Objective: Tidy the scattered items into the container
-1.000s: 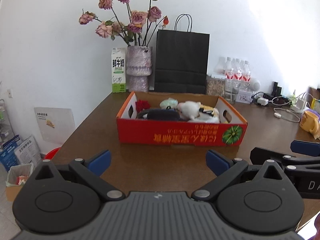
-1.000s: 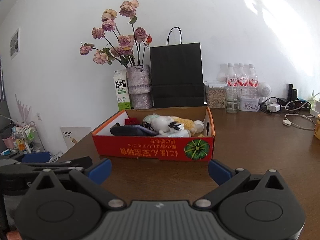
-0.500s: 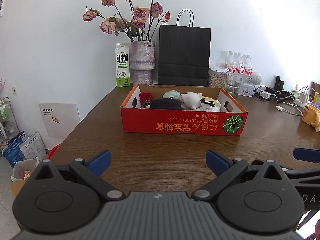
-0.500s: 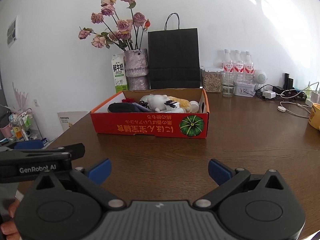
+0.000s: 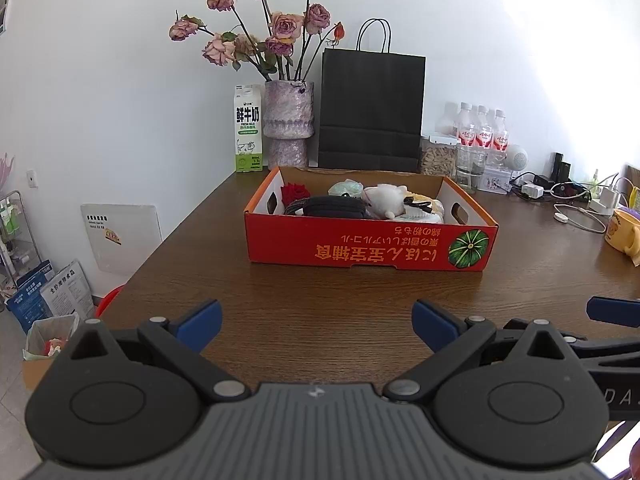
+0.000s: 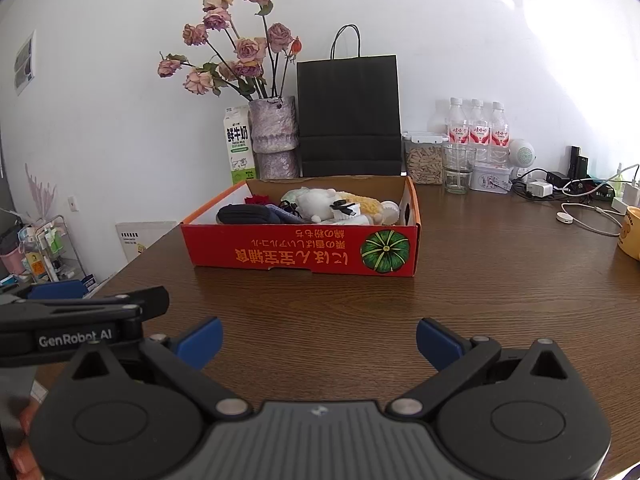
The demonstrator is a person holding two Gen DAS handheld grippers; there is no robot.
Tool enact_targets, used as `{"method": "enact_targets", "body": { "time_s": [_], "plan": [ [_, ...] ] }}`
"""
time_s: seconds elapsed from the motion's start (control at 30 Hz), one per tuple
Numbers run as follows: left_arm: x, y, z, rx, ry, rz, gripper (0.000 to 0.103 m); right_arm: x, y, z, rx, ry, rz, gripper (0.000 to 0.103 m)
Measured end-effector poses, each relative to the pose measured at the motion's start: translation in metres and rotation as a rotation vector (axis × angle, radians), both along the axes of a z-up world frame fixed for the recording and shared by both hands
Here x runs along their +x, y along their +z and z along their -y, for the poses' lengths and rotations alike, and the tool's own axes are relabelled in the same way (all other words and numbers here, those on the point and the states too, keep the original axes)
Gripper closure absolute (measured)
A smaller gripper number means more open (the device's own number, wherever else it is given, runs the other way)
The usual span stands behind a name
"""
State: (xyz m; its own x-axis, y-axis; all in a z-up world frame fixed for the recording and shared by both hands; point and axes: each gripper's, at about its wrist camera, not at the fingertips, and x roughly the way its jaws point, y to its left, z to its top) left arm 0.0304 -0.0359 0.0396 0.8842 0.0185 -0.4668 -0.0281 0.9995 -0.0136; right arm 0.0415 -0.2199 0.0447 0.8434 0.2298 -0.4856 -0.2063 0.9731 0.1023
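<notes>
Wooden desk point(image 5: 340, 296) | red box point(image 5: 368, 246) holds gathered items | left gripper point(image 5: 316, 322) spread, empty | right gripper point(image 6: 319, 338) spread, empty

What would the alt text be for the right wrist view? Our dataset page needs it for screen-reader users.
An open right gripper, holding nothing, faces a red cardboard box of small items, including a white plush toy, on a brown wooden table. Behind it stand a vase of roses and a black paper bag.

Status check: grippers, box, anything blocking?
Both hand-held grippers, left and right, open, empty. Red box loaded. Table ahead unobstructed.
</notes>
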Motion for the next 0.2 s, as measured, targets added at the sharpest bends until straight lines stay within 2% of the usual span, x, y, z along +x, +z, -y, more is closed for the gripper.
{"method": "enact_targets", "body": {
  "time_s": [0.2],
  "plan": [
    [-0.0011, 0.0, 0.0022, 0.018, 0.007, 0.001, 0.0, 0.0006, -0.0006, -0.0001, 0.002, 0.002, -0.003, 0.0]
  ]
}}
